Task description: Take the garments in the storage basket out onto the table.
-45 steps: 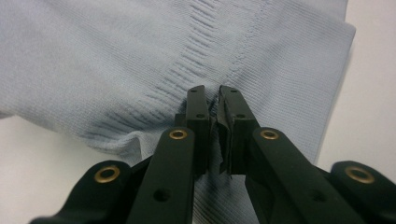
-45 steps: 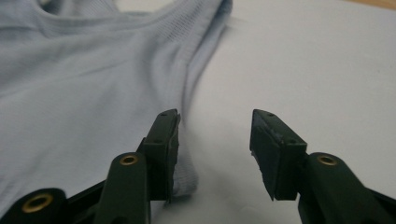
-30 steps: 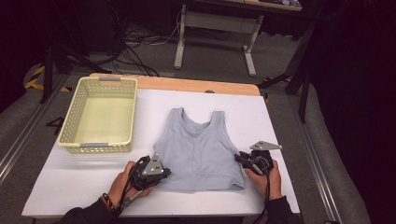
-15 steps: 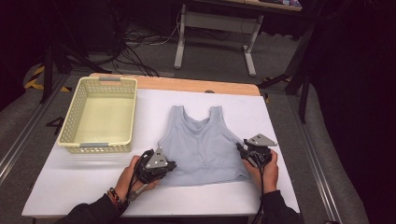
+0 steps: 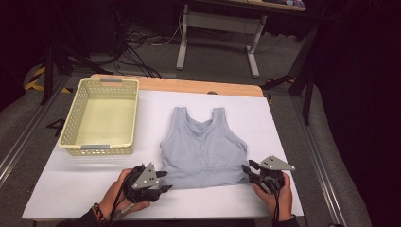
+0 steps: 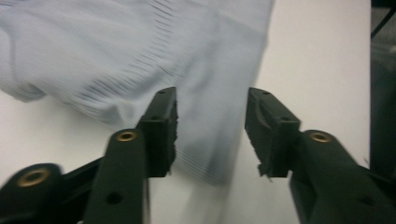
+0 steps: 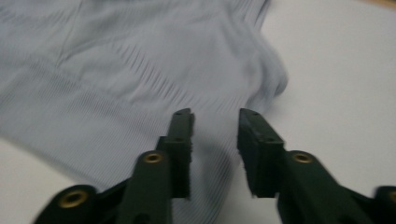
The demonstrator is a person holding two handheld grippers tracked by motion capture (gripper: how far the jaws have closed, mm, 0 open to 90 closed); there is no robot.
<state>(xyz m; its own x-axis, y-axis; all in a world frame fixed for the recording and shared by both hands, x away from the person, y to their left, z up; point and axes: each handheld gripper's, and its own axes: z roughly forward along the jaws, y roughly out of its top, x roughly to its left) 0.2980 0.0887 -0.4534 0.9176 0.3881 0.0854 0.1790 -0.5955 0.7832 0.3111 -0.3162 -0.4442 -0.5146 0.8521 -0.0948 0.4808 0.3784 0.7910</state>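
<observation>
Left gripper (image 6: 211, 130): jaws have just sprung apart to roughly half open, nothing pinched, hem corner of the grey tank top (image 5: 203, 149) lying loose beneath the gap; right gripper (image 7: 215, 149) likewise parted and empty over the opposite hem corner. Compared with a second ago, the top now lies flat and spread in the lower middle of the high view, both grippers (image 5: 158, 180) (image 5: 249, 171) off its bottom corners. Judgement: garment released after smoothing; yellow basket (image 5: 75, 142) at centre left empty.

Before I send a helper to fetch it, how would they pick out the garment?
On the white table, right of the yellow basket, a pale grey-blue ribbed tank top lies flat, straps away from the person. It is the one cloth item there.
</observation>
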